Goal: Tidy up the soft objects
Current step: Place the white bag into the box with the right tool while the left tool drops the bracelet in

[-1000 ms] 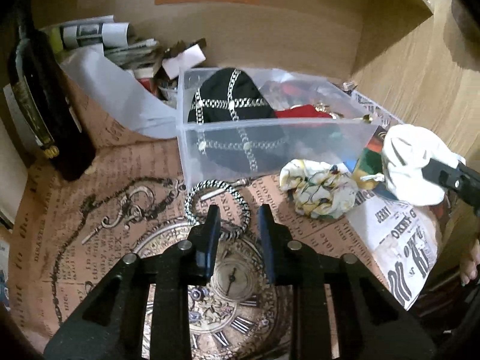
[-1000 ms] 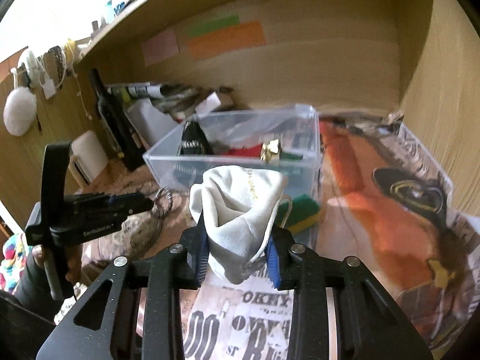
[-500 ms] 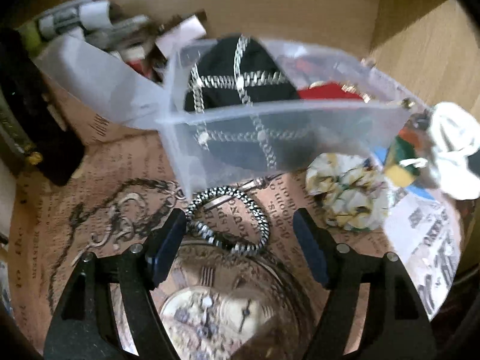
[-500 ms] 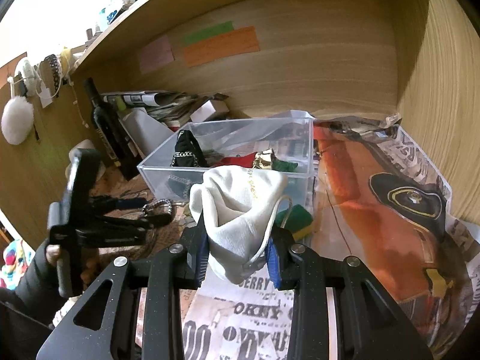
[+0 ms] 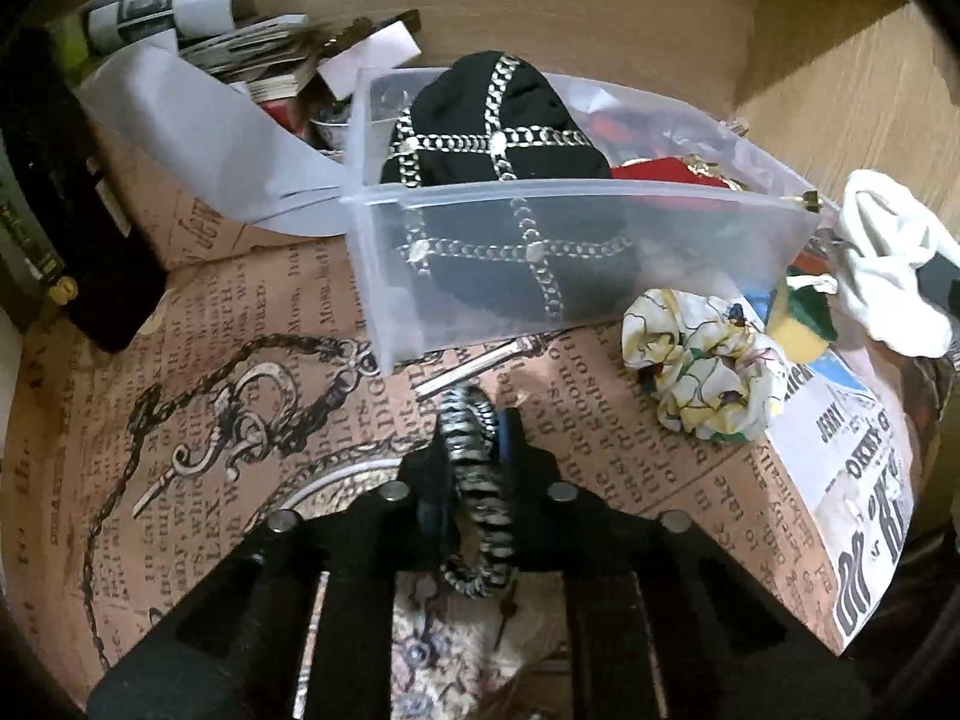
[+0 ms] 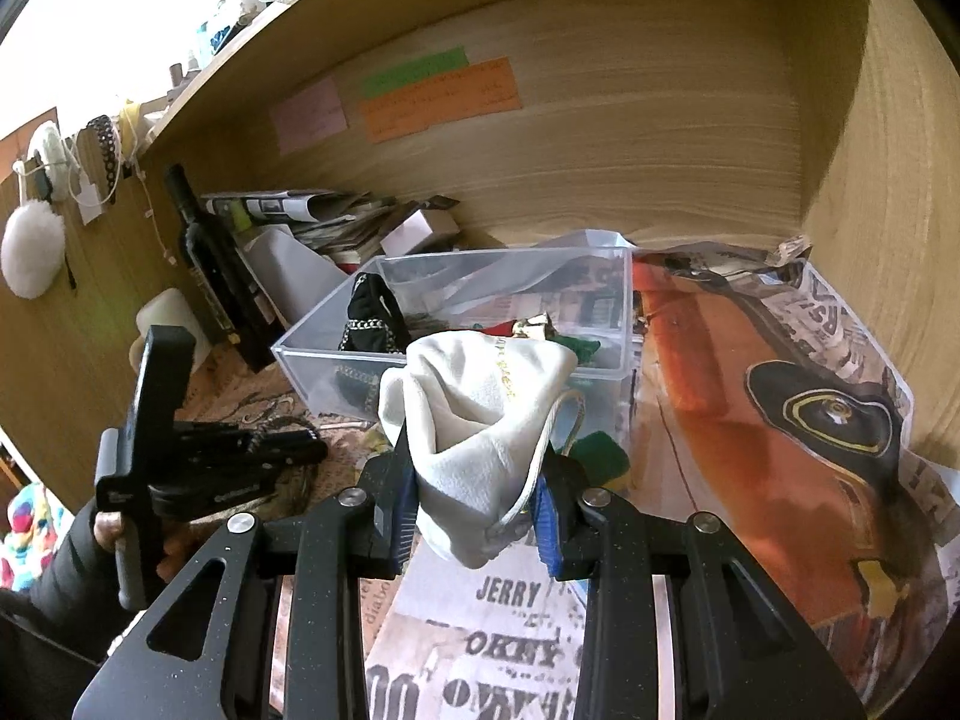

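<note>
Wooden walls close in a counter (image 5: pixel 252 300) papered with old newsprint and a pocket-watch print, with a clear plastic box (image 5: pixel 576 252) standing toward the back. A black cap crossed with silver chains (image 5: pixel 492 126) sits in the left end of the box, with red cloth (image 5: pixel 654 171) further right. A dark bottle (image 6: pixel 210 264) and a heap of papers (image 6: pixel 312 216) stand behind and to the left.

The left tool (image 5: pixel 471 450) has shut its fingers on the black-and-white braided hair tie (image 5: pixel 477 480), which stands on edge between the pads, just in front of the box. Half a second ago those fingers were spread wide on either side of the tie, which lay flat on the paper (a second ago they were nearly closed and hanging short of it).

The right tool (image 6: pixel 477 504) keeps its grip on the white drawstring pouch (image 6: pixel 474 420), pinched low with the open mouth slumping upward, held in front of the near wall of the box; its hold looks the same as before. In the left view the pouch (image 5: pixel 888 264) shows at the right edge.

A floral scrunchie (image 5: pixel 702 366) lies on the counter just beside the box's front right corner, and a yellow-and-green sponge (image 5: pixel 804 324) rests next to it.
</note>
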Motion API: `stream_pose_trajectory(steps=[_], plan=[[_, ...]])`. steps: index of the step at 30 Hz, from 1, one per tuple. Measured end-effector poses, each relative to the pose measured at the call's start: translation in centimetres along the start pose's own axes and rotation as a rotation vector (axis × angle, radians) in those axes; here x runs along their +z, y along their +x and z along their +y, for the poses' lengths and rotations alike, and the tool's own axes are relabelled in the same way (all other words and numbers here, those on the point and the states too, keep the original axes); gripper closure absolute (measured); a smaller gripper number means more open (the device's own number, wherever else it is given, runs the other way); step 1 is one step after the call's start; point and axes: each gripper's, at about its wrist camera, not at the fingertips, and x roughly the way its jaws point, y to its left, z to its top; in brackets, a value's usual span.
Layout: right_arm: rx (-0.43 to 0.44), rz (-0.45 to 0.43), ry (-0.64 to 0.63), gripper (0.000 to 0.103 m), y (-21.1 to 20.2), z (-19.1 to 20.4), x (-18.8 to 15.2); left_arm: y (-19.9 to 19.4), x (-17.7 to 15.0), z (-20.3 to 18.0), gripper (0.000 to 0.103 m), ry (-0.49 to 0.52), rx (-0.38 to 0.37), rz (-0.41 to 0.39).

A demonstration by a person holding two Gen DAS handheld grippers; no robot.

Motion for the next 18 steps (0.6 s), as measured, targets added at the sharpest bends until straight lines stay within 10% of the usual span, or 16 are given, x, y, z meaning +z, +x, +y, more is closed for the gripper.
stream_pose_trajectory(steps=[18], plan=[[-0.010,-0.116,-0.018,0.074,-0.3,-0.1,3.8,-8.4,5.3,-2.4,0.096,0.047,-0.026,-0.296]])
